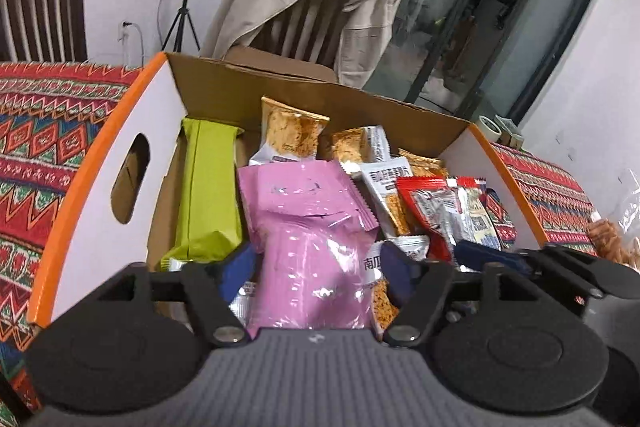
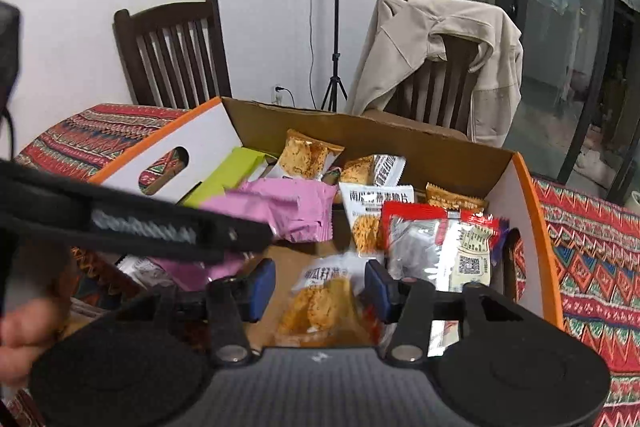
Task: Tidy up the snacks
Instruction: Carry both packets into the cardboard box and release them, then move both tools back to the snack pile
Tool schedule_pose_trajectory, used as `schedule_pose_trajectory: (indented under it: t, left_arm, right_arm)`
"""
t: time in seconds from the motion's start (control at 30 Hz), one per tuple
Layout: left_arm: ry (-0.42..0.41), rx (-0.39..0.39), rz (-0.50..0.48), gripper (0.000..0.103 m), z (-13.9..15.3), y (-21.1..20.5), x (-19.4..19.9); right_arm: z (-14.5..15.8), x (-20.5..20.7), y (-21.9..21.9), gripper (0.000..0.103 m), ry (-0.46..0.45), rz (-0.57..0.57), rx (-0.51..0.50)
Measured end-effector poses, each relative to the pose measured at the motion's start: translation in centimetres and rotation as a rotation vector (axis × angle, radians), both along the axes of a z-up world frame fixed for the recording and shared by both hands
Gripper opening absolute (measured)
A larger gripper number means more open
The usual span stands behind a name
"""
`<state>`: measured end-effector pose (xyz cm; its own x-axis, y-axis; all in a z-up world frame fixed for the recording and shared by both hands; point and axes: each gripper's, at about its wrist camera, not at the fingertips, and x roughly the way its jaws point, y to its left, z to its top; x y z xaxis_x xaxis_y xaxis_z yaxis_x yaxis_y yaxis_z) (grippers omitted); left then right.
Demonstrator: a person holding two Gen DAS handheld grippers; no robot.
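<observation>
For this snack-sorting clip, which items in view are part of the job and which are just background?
Part of the job:
cardboard box
pink packet
green packet
red packet
crisp-snack packet
left gripper
right gripper

Just lying about:
beige jacket
tripod stand
empty chair
patterned tablecloth

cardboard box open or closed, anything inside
Open: the cardboard box has no lid over it, and snack packets such as the pink packet and green packet lie inside.
</observation>
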<state>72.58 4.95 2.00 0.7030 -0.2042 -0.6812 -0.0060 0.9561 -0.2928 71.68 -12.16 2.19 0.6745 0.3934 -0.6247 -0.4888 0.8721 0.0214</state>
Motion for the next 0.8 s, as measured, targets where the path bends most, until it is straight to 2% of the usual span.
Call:
schedule_pose_trajectory:
  t: [0.07,0.17,0.3,0.43,0.6,0.7,0.8]
  left_arm:
    - [-0.001,-0.001,-0.004,0.075,0.7,0.2,-0.2]
    - [-0.028,0.010,-0.007,0.077,2.7,0.6,-1.5]
    - [-0.094,0.076,-0.035,0.081,6.3,1.2,-4.9]
    - [-0.165,0.154,-0.074,0.085,10.0,1.8,-10.4]
    - [-0.259,0.212,-0.116,0.095,13.9,2.4,-19.0]
    - [-0.311,0.226,-0.119,0.100,15.4,2.6,-24.0]
    - [-0.360,0.224,-0.107,0.101,16.3,2.7,-29.0]
  right_arm:
    - [0.6,-0.3,-0.2,0.062,-0.006,0.009,-0.001]
    - [2.1,-1.3,-0.9,0.062,-0.025,0.007,0.006]
    - [5.2,-3.6,-2.4,0.064,-0.070,0.007,0.018]
    - [9.0,-7.3,-4.3,0.070,-0.135,0.007,0.025]
    - [13.2,-13.5,-7.1,0.075,-0.195,0.013,0.042]
    - [15.1,-17.5,-8.6,0.086,-0.235,0.017,0.048]
    - [16.6,-21.2,-10.1,0.087,-0.272,0.009,0.055]
